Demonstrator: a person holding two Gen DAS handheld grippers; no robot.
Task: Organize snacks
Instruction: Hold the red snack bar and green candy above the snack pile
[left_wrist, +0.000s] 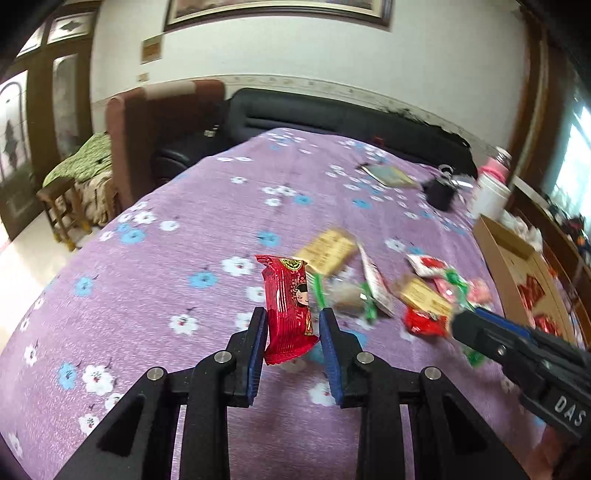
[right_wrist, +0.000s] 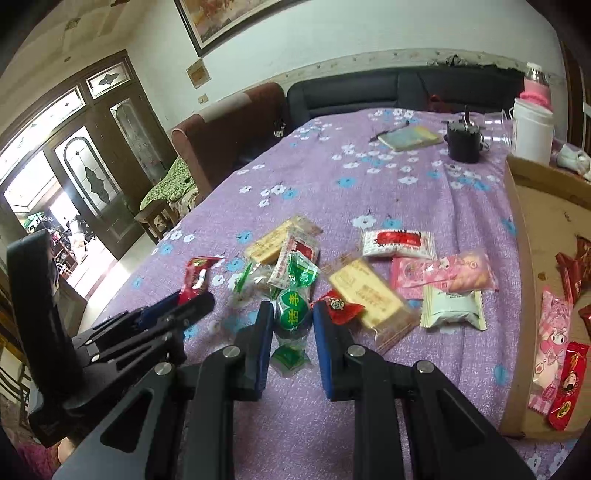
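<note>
Basically two loaded claws, risks biggest first. Cardboard box (right_wrist: 517, 229) sits off to the right of the right gripper (right_wrist: 291, 314), a few packets already inside; its near wall could snag a packet carried across too low. Loose snack pile (right_wrist: 332, 273) lies just ahead of both claws on the purple floral tablecloth (left_wrist: 147, 258), so a low sweep could scatter it. Left gripper (left_wrist: 291, 325) is nearly closed on a red snack bar (left_wrist: 288, 306), gripped low on the wrapper with most of it standing free above the pads; it could pivot or slide out. Right gripper is nearly closed on a green-wrapped candy (right_wrist: 291, 314); slick crinkly film, likely to slip.
</note>
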